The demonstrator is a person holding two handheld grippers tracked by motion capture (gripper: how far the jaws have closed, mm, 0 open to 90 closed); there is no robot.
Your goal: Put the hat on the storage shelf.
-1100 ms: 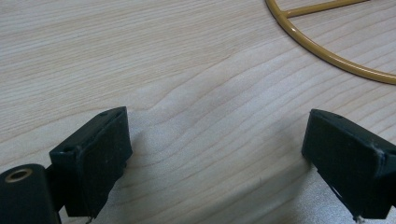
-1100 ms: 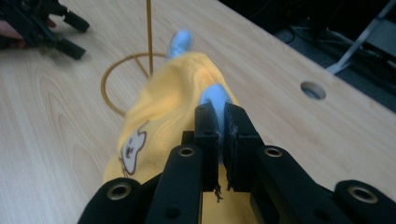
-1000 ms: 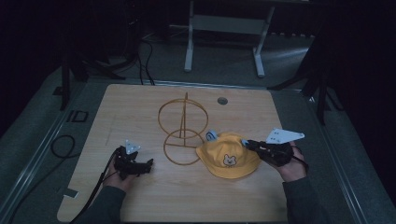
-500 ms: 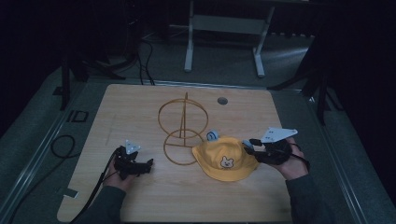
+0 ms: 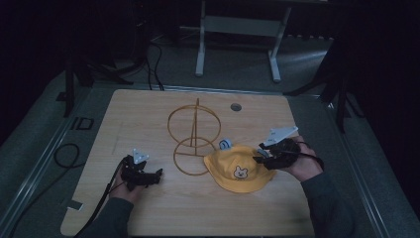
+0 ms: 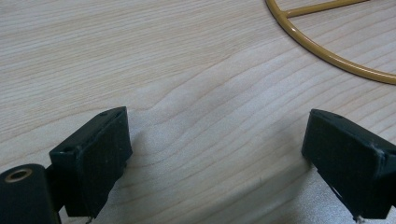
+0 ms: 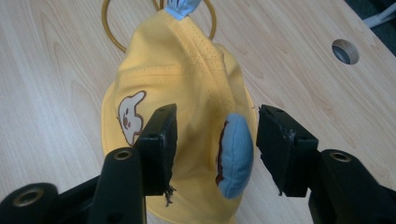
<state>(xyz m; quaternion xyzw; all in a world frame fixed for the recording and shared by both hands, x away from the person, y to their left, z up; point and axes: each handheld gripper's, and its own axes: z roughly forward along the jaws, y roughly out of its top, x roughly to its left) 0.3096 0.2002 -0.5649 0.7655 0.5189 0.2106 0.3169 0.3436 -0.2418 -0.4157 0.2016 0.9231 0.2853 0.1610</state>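
My bench (image 5: 148, 114) is light wood with a round hole (image 5: 236, 106) near the far edge. Grey floor (image 5: 237, 69) around it, room dark past that. White frame legs (image 5: 200, 44) stand behind the bench. Black cables (image 5: 153, 59) trail on the floor far left, a cable loop (image 5: 67, 154) lies left.

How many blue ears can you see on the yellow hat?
2. One blue ear lies on the yellow hat at the side nearest the right gripper, between its open fingers. The other blue ear sticks out at the far side, by the wire stand.
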